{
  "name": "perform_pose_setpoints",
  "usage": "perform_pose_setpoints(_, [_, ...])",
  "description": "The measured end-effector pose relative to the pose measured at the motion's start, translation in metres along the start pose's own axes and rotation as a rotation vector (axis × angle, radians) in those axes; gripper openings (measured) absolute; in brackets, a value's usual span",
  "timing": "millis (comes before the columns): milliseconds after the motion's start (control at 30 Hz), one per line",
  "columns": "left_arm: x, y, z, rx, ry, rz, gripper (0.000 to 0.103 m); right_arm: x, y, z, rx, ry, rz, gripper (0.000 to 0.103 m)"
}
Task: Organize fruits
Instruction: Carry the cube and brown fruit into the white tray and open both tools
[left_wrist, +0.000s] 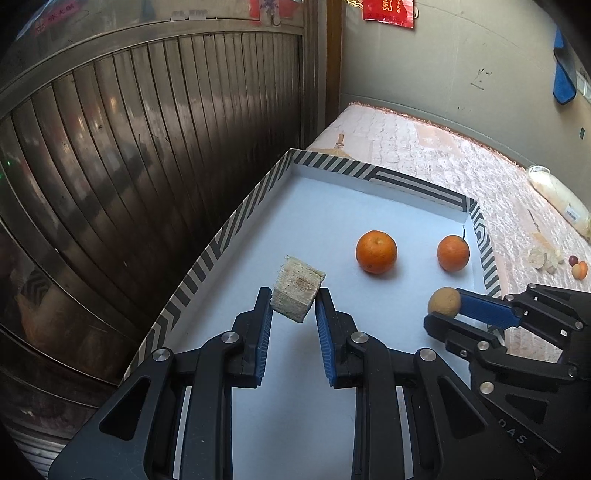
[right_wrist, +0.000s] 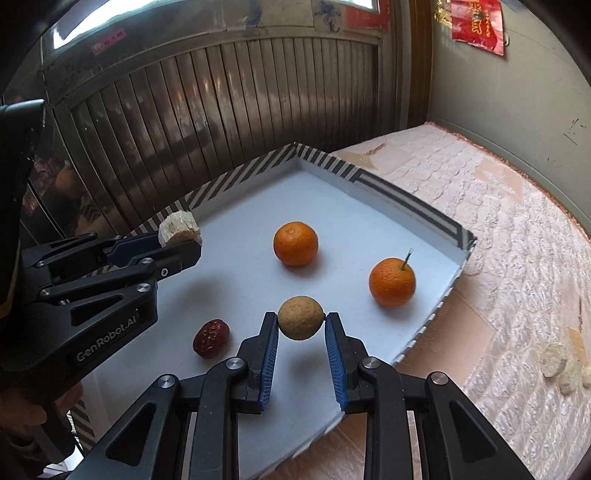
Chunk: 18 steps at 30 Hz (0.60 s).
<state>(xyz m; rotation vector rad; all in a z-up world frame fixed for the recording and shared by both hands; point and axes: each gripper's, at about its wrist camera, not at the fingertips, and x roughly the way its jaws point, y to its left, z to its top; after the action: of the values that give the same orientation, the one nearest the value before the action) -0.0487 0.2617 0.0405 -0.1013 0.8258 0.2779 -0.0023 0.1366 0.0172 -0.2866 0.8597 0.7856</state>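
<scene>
Overhead, pale fibrous chunk in left hand-held gripper, edges ragged.

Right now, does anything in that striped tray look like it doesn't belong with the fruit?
Yes. The left gripper holds a pale, rough-cut fibrous block that looks unlike the two oranges. I cannot tell what it is.

Black tool linkages, blue ribbed pads, silver rivets.

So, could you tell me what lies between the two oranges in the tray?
Nothing: bare white tray floor separates the left orange from the stemmed orange, clearest in the right wrist view.
</scene>
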Motion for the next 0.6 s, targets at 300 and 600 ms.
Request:
perform_pose_setpoints(300, [0.008, -0.005, 0.001, 0.024, 0.025, 0.009, 0.023, 0.011, 0.002, 0.002, -0.013, 0.016, 0.015, 0.025])
perform_pose_setpoints(600, [0.014, -0.005, 0.002, 0.022, 0.051, 0.017, 0.024, 0.008, 0.002, 0.0, -0.006, 0.005, 0.036, 0.03])
